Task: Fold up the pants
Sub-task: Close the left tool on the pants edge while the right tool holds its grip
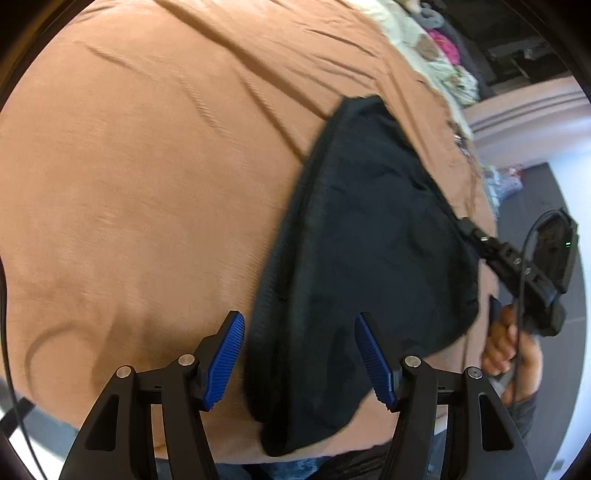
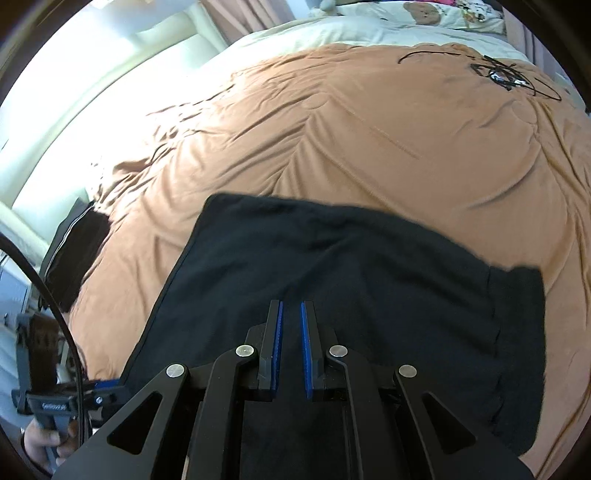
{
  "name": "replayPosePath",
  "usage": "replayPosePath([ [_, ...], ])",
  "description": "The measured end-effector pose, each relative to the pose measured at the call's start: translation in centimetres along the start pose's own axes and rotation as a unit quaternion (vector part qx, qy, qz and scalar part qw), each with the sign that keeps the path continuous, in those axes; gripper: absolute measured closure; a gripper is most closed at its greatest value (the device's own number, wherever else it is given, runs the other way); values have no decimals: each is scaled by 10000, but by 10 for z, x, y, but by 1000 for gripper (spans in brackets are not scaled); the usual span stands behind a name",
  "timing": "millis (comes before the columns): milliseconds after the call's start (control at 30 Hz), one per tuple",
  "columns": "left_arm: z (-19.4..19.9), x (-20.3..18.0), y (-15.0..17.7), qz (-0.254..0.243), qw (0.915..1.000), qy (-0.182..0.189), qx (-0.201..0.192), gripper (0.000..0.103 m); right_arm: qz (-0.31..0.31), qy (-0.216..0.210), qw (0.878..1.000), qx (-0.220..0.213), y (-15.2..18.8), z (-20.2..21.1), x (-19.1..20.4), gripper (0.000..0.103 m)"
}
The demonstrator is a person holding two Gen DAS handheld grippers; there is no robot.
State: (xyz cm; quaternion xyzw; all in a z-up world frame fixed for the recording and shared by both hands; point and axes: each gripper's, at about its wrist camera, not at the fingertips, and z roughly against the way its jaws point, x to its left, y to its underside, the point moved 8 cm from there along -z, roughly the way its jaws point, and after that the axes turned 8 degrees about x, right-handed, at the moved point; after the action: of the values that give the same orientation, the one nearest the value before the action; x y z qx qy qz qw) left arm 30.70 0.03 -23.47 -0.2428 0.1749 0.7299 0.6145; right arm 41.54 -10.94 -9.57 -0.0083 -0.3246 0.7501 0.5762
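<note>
Black pants (image 2: 332, 280) lie folded flat on a brown bedspread (image 2: 332, 129). My right gripper (image 2: 291, 306) hovers over their near part, its blue pads almost together, and I see no cloth caught between them. In the left wrist view the pants (image 1: 369, 221) stretch away to the right of centre. My left gripper (image 1: 298, 321) stands open over their near left edge, its pads clear of the cloth. The right gripper (image 1: 465, 225) shows there at the pants' right edge, held by a hand (image 1: 509, 347). The left gripper (image 2: 107, 386) appears beside the pants' near left corner.
A tangle of black cable (image 2: 502, 74) lies on the far right of the bedspread. Cream bedding with bear prints (image 2: 369, 29) is bunched at the head of the bed. A dark cloth (image 2: 74, 251) hangs at the bed's left edge. Grey floor (image 1: 535, 199) lies beyond the right side.
</note>
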Motion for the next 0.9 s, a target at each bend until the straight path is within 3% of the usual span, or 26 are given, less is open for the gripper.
replayPosePath([
  [200,-3,8,1,95,9998,-118,-122,49,149,-105,9998,-76,30,9,8,98],
  [267,-1,14,2,164,9997,-140,-124,59,109,-100,9999,-29,40,8,3,98],
  [500,-2,14,12,170,9995,-274,-54,60,37,-315,9993,184,68,1,-1,98],
  [600,-4,14,10,168,9992,-350,-87,66,81,-287,9988,391,85,-7,-3,98],
  [767,1,17,9,163,9986,-474,-166,89,59,-406,9978,529,101,-5,-2,98],
  [900,6,11,10,117,9993,-292,-188,92,96,-480,9970,607,97,8,-3,98],
])
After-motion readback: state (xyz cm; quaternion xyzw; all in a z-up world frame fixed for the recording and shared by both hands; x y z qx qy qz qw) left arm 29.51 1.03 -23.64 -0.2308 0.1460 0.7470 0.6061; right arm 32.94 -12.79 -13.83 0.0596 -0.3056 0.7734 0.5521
